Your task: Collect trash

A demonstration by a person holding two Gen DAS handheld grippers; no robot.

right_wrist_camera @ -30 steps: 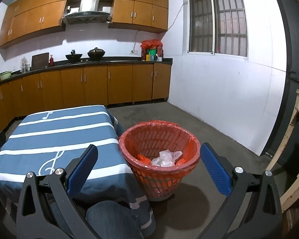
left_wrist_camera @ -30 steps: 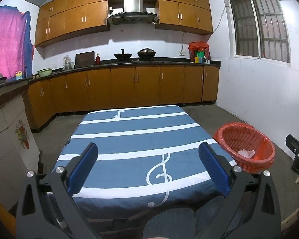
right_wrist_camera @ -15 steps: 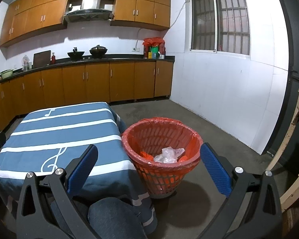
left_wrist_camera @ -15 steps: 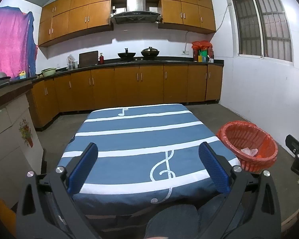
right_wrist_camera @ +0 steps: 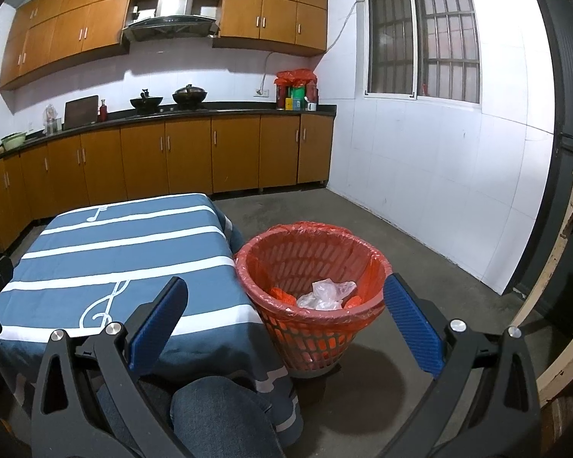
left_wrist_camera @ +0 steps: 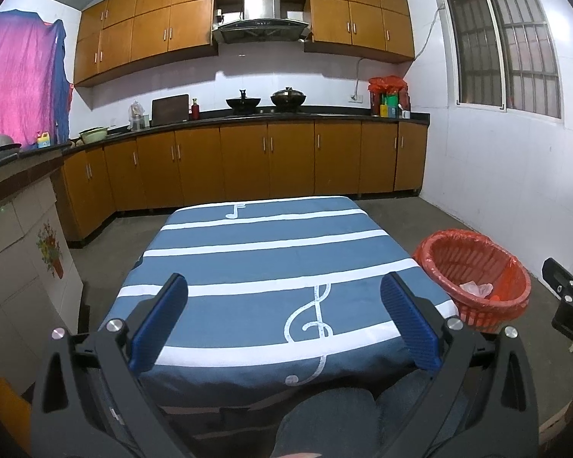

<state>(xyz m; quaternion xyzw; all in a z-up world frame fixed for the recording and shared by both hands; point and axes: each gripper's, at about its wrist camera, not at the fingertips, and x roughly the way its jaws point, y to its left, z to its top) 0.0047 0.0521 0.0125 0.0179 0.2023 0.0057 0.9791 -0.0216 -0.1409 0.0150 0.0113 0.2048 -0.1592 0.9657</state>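
Two grippers are in view, each with its blue pads spread wide and nothing between them. Left gripper (left_wrist_camera: pixel 282 316): released, occupying the lower centre of the left wrist view above the blue striped tablecloth (left_wrist_camera: pixel 271 267). Right gripper (right_wrist_camera: pixel 286 320): released, at the lower centre of the right wrist view. Red trash basket (right_wrist_camera: pixel 309 286): standing on the concrete floor (right_wrist_camera: pixel 420 267) at frame centre, touching or just beside the cloth's hanging edge. Crumpled clear plastic trash (right_wrist_camera: pixel 326 294): lying inside the basket, on its red liner. Wooden cabinets (left_wrist_camera: pixel 271 160) run across the upper half of both views.
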